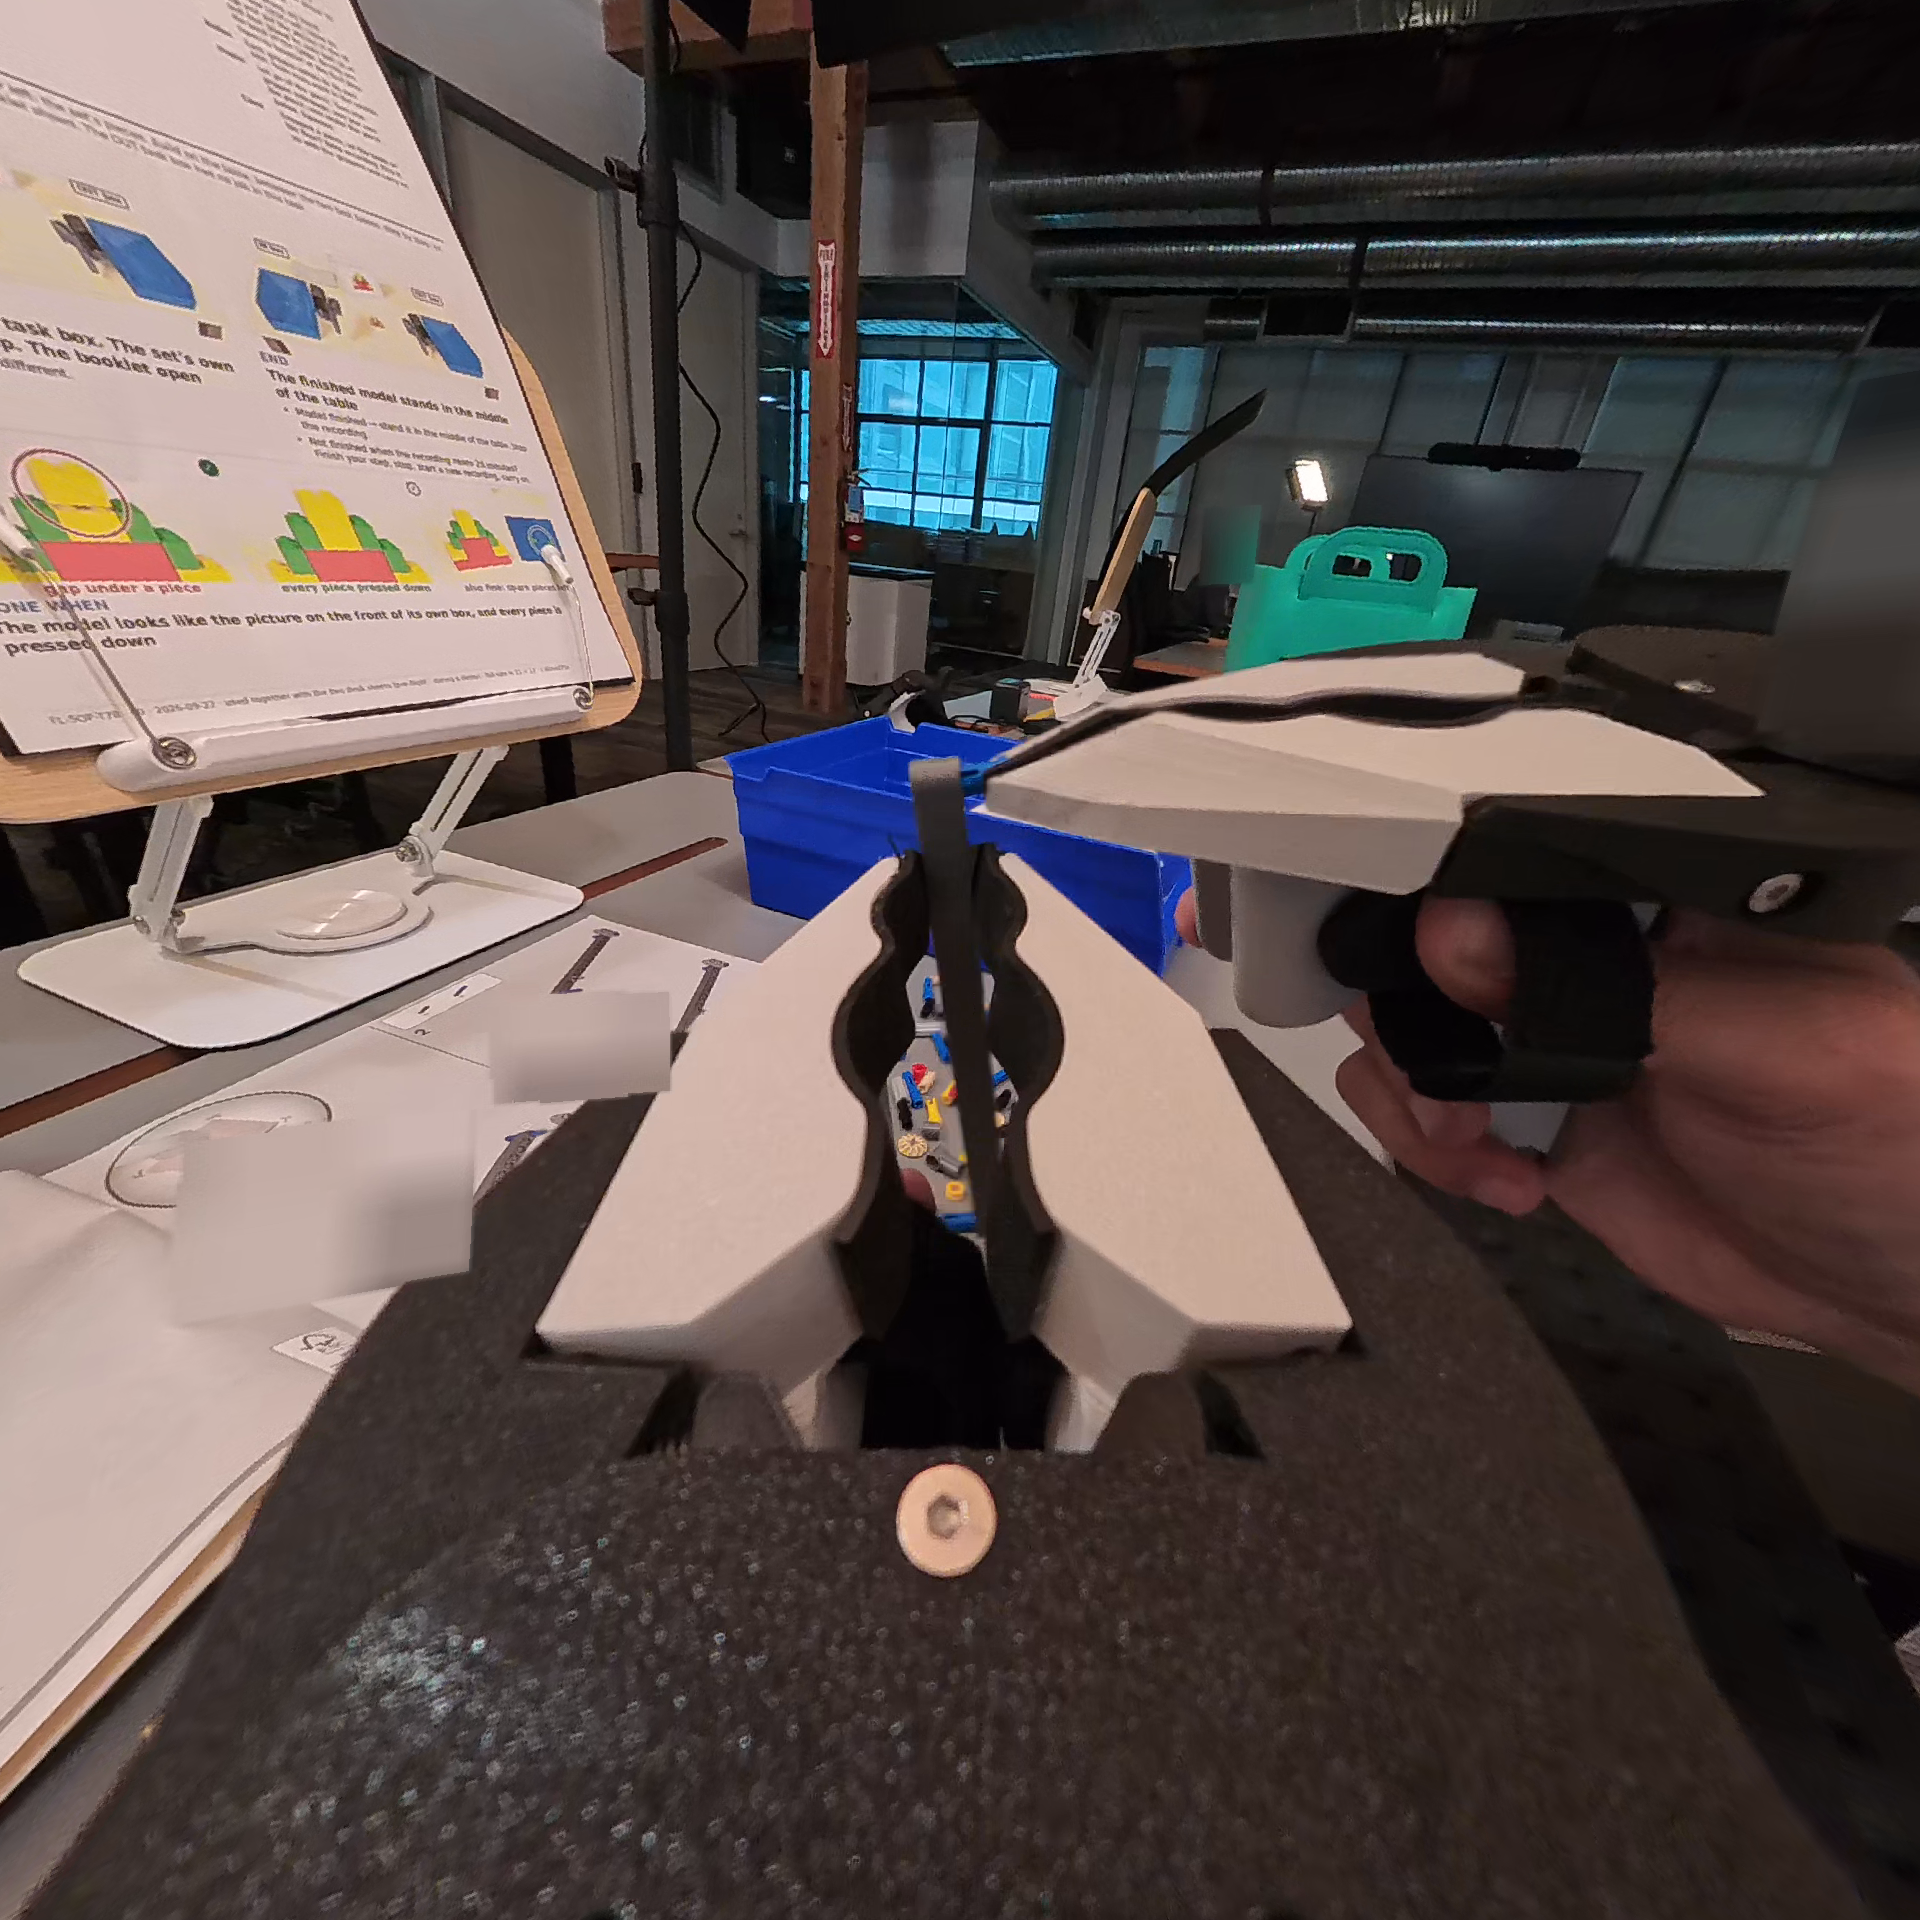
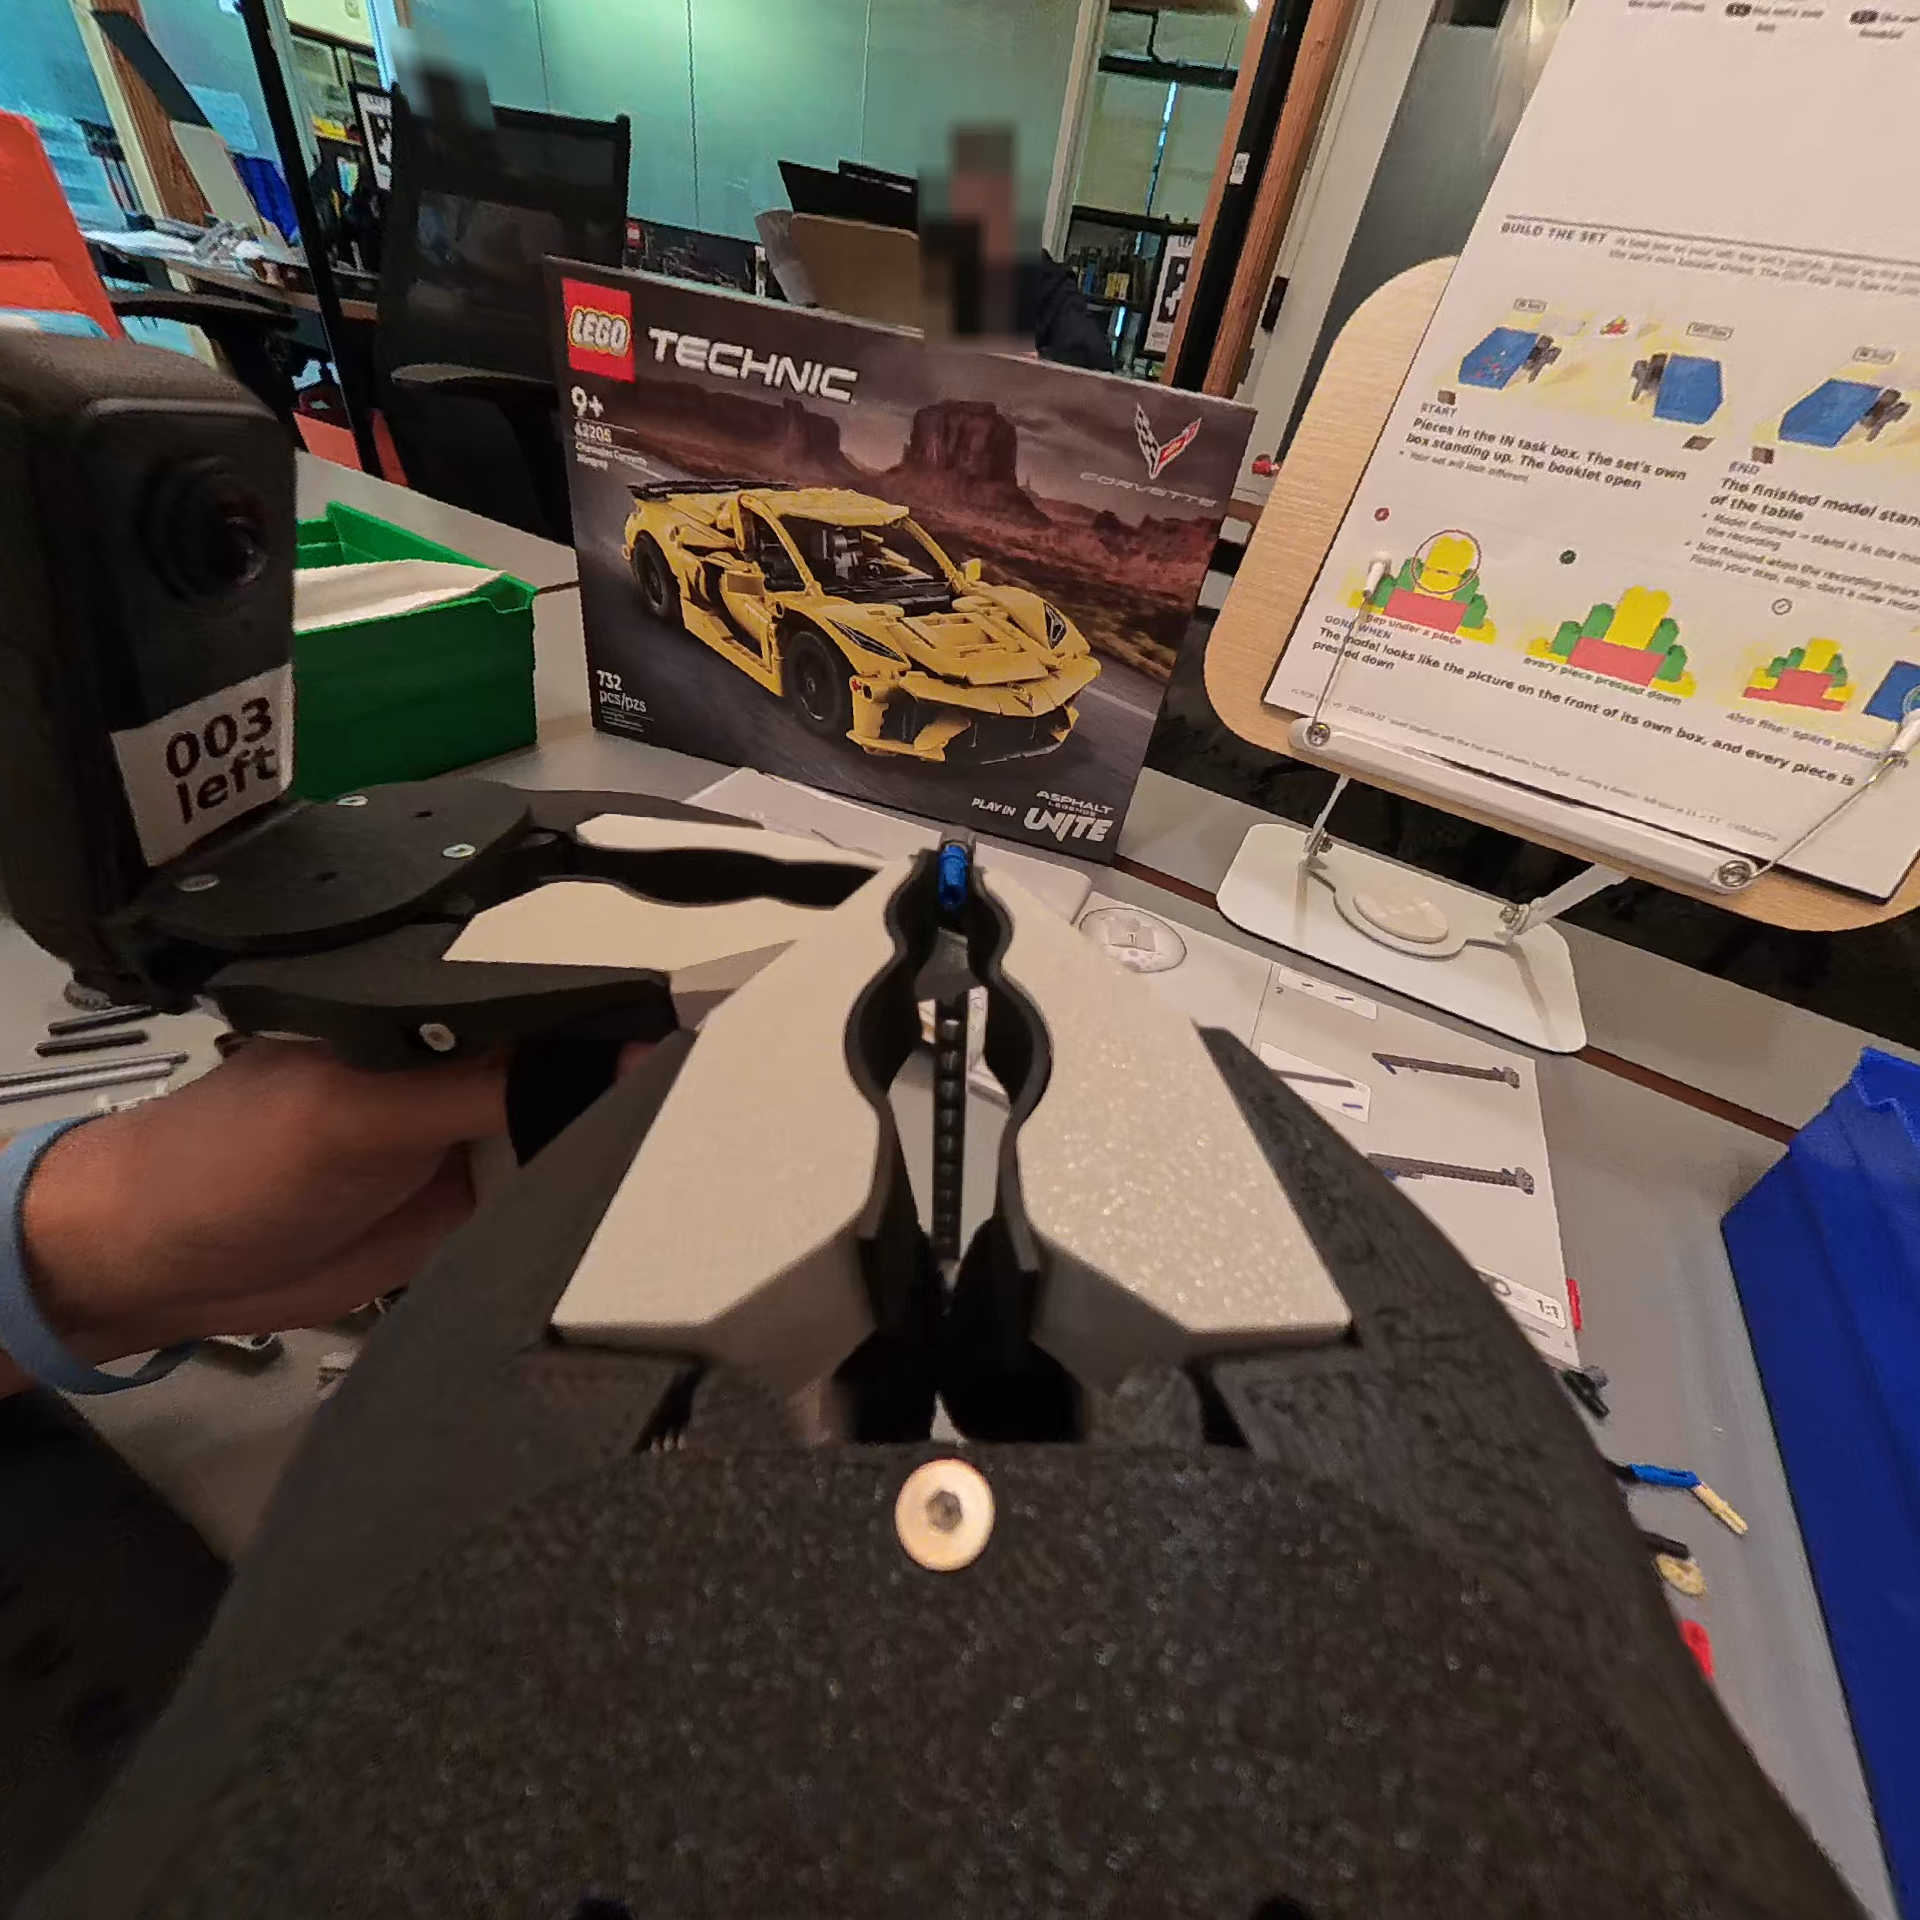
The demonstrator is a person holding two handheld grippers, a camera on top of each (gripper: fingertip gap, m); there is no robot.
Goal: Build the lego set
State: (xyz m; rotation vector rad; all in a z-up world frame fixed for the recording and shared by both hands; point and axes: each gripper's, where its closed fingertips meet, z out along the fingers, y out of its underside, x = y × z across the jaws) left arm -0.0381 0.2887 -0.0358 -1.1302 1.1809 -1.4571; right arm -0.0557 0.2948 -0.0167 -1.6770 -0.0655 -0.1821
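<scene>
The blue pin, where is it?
In the right wrist view, the blue pin sits pinched at the right gripper's fingertips, on the long black beam's end.

Grainy matt black plastic on the left gripper body, smoother pale grey on its fingers — same on the right gripper. Glossy blue plastic bin. Satin printed cardboard box. Pale wood stand board, white metal base — matt paper sheet.

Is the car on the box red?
No, the car pictured on the set's box standing on the table is yellow.
</scene>
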